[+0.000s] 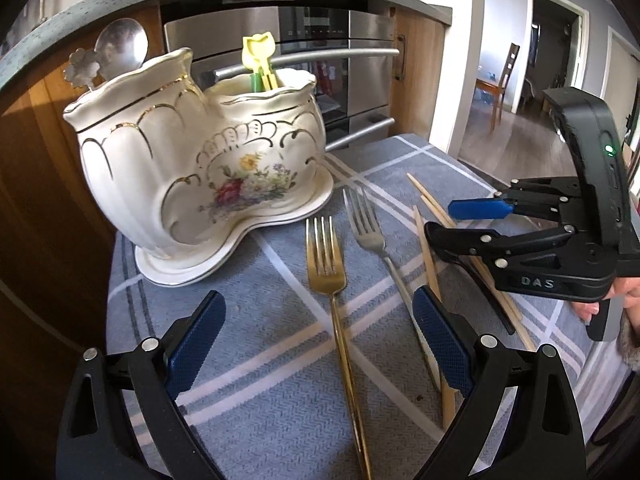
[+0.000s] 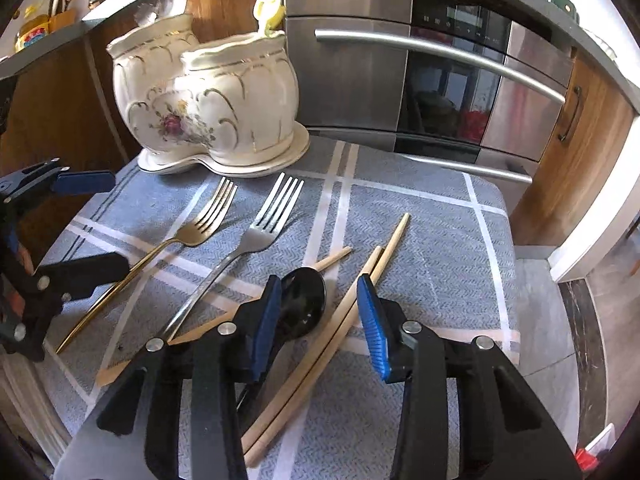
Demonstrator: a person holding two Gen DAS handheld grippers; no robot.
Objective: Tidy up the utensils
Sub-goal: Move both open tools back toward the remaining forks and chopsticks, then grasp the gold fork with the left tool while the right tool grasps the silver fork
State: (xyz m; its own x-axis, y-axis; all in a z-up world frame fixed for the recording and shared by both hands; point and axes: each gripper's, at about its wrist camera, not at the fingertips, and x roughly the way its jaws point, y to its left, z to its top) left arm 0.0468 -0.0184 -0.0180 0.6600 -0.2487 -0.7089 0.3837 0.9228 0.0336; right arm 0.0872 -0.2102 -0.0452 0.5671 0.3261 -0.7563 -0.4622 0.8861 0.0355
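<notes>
Blue checked cloth [image 2: 420,216], ceramic holder [image 1: 192,160] at its far edge. Gold fork [image 1: 326,264], silver fork [image 2: 264,224], chopsticks [image 2: 320,344], black spoon [image 2: 304,300] lie loose. Left gripper [image 1: 316,344] apart over gold fork. Right gripper [image 2: 320,320] part-closed around spoon and chopsticks, not pinching.

Each black tool [image 2: 320,316] has 2 blue ribbed pads [image 2: 374,328], silver rivets and raised "DAS" lettering.

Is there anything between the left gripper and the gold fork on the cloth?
Nothing visible. The gold fork lies bare on the cloth, its handle running between the left gripper's open fingers.
</notes>
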